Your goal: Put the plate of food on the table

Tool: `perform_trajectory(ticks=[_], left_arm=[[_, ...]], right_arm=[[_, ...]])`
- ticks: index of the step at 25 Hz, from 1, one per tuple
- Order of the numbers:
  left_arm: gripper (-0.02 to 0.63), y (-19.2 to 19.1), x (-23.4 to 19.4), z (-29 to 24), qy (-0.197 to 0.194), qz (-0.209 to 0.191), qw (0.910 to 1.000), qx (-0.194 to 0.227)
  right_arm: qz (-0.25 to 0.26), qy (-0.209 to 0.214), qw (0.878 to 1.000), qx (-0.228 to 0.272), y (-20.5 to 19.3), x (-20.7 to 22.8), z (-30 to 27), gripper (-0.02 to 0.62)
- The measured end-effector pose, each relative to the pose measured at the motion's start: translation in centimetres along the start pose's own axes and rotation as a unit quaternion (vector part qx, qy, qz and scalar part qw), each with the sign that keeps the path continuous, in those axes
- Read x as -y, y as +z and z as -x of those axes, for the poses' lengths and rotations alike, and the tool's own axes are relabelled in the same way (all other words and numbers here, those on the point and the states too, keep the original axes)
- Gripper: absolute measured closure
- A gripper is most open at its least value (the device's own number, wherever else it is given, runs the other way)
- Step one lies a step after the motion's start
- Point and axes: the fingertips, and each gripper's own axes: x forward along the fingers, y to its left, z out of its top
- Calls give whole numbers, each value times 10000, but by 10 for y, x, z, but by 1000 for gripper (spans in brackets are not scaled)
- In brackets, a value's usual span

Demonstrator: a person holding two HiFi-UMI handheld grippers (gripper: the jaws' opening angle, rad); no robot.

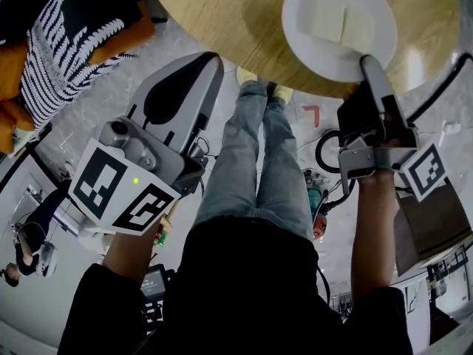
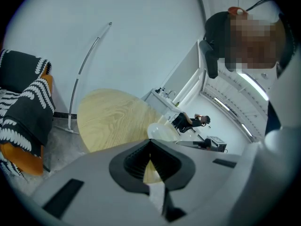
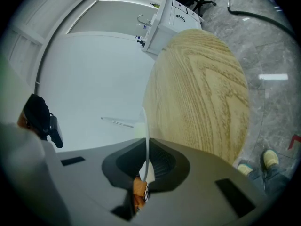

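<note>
Over the round wooden table [image 1: 222, 13], the right hand-held gripper [image 1: 367, 61] pinches the rim of a round white plate [image 1: 295, 22] of pale food [image 1: 336, 22], while the left hand-held gripper [image 1: 210, 59] is closed and empty.

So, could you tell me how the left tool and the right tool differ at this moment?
The right tool is shut on the rim of the plate; the left tool is shut on nothing. The right tool reaches over the edge of the table; the left tool hangs just short of it, above the floor. Both point toward the table.

Food [image 1: 334, 21] lies on plate [image 1: 325, 61]; plate over table's [image 1: 214, 13] near edge.
</note>
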Motion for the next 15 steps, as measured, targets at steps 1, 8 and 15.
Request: perform_trajectory(ticks=[1,8,15], left_arm=[[599,0,1,0,-7,9,10000,-7],[599,1,3,-3,-36,12,10000,-69],[600,-1,10,-6,-78,24,9999,-78]], right_arm=[[-12,-19,10000,3,0,0,0,577],[-63,-114,9999,-45,-2,5,-1,577],[-87,-294,9995,-104,-2,12,5,575]])
